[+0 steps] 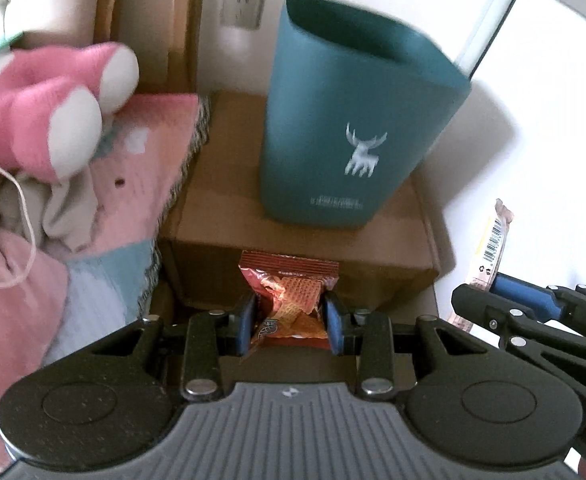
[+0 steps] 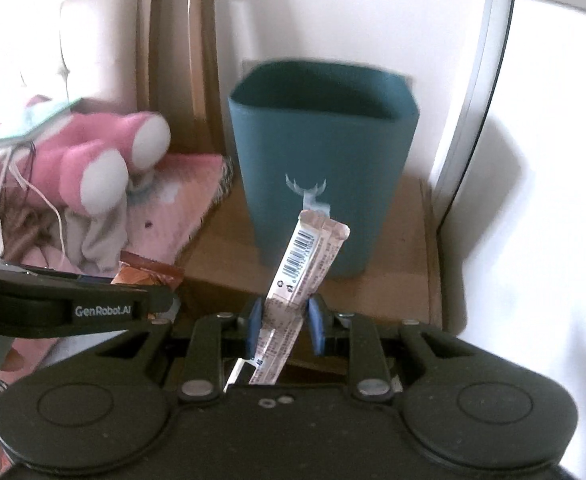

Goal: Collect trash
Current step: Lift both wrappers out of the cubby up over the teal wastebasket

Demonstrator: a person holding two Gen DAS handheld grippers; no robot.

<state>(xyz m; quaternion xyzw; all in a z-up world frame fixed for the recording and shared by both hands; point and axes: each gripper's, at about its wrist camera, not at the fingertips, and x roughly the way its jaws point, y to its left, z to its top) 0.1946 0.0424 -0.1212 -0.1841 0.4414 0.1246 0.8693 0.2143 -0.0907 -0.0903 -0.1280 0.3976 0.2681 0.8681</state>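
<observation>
A teal bin (image 1: 357,120) with a white deer print stands on a cardboard box (image 1: 229,200); it also shows in the right wrist view (image 2: 325,148). My left gripper (image 1: 291,320) is shut on an orange-red snack wrapper (image 1: 293,296), held in front of the box, below the bin. My right gripper (image 2: 285,320) is shut on a long pale stick wrapper with a barcode (image 2: 305,264), which points up toward the bin. The right gripper (image 1: 505,304) and its stick wrapper (image 1: 491,244) show at the right of the left view. The left gripper's body (image 2: 73,308) and the red wrapper (image 2: 149,274) show at the left of the right view.
A pink plush toy (image 1: 53,120) lies on pink and blue bedding (image 1: 105,240) to the left of the box. A white cable (image 2: 53,208) trails there. A white wall with a socket (image 1: 243,10) is behind. A tall brown board (image 2: 177,60) leans at the back.
</observation>
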